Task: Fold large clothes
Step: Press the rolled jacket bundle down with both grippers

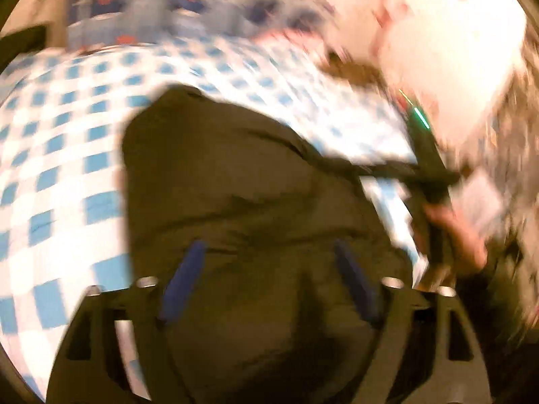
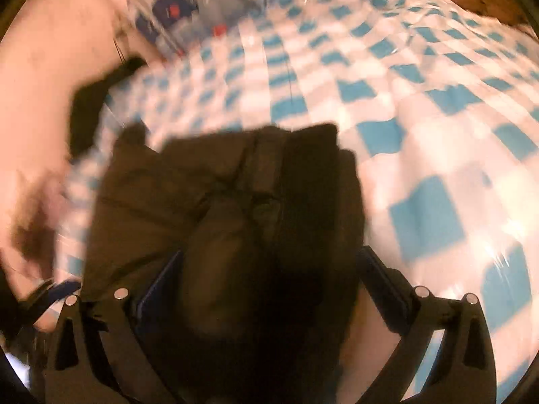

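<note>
A: Starting at the left gripper, its blue fingers are standing wide apart, and nothing is pressing between the pads. The dark olive garment is lying directly under and ahead of them.

B: And the right gripper is showing the same picture: jaws spread, its fingers flanking the cloth with a gap on each side, so it looks open rather than gripping.

A: The garment is sitting as a folded bundle on the blue-and-white checked bedspread, near the bed's edge.

B: From the right wrist view its long axis is running away from the fingers, up the bed, with a seam down the middle.

A: Both hands are hovering over the near end. The person's right hand is showing at the bundle's far-right side in the left view.

B: Which is nearer is hard to call through the blur; both seem about level.
</note>
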